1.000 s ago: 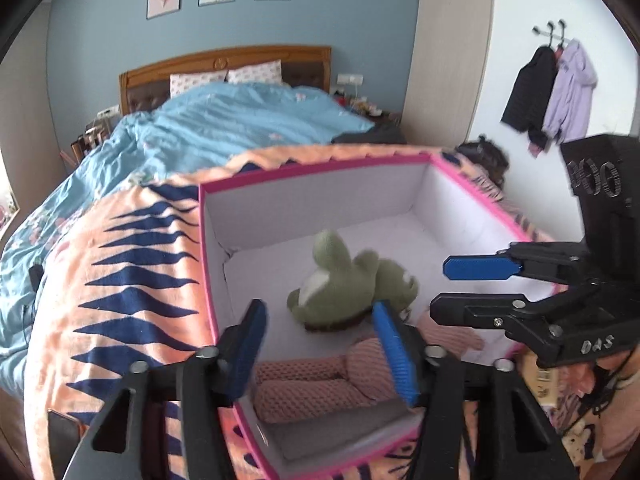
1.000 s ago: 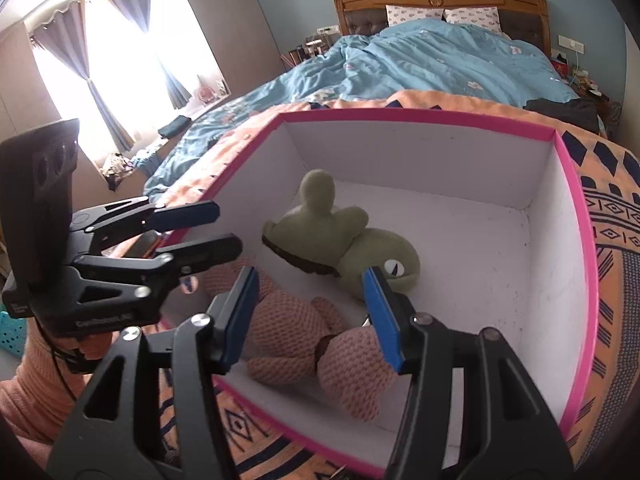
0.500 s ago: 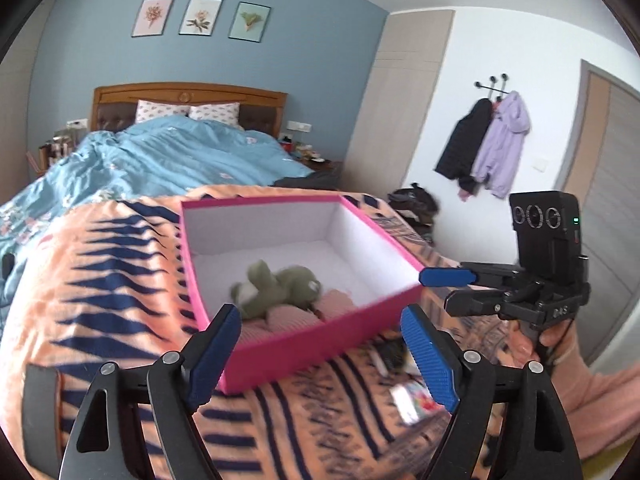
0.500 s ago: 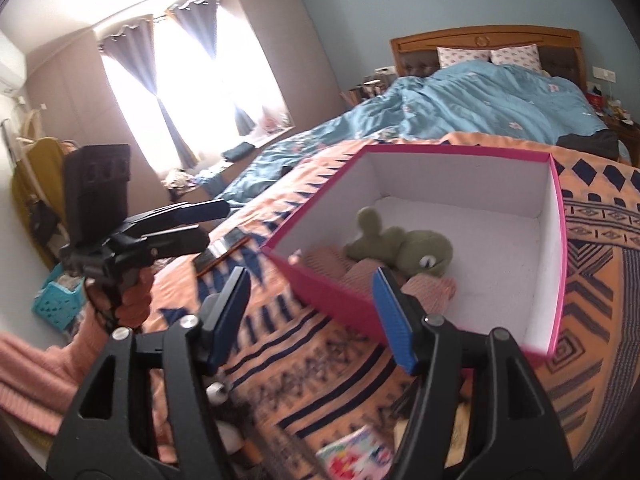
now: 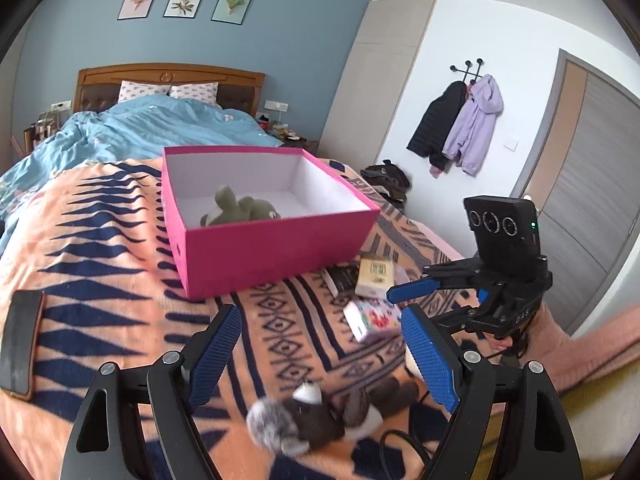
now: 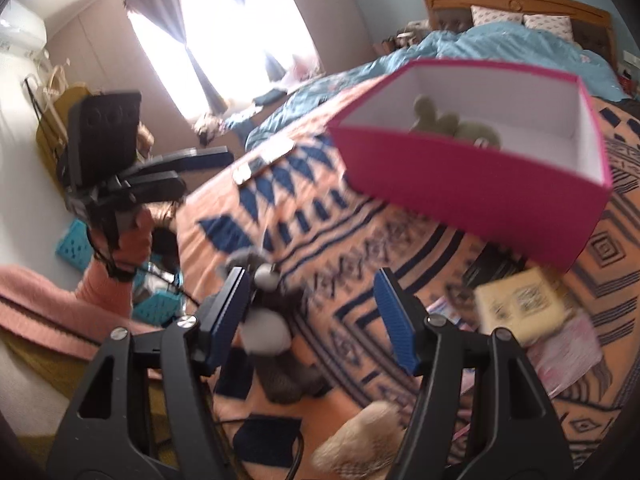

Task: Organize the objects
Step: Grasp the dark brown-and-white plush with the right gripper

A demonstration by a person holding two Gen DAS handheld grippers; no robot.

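Sitting already inside the pink box, far on the bed: one green plush. Still lying outside, near: grey plush, small boxes (right side). Hovering wide open, holding nothing: left gripper and right gripper.

Light: bright daylight from the window, blown out with glare.
Blur: right wrist view motion-smeared; left wrist view sharper.
Edges: fisheye bending, dark corners.

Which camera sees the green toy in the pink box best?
The left wrist view: the green toy lies sharp and nearly whole inside the box. In the right wrist view it is blurred and partly hidden behind the box wall.
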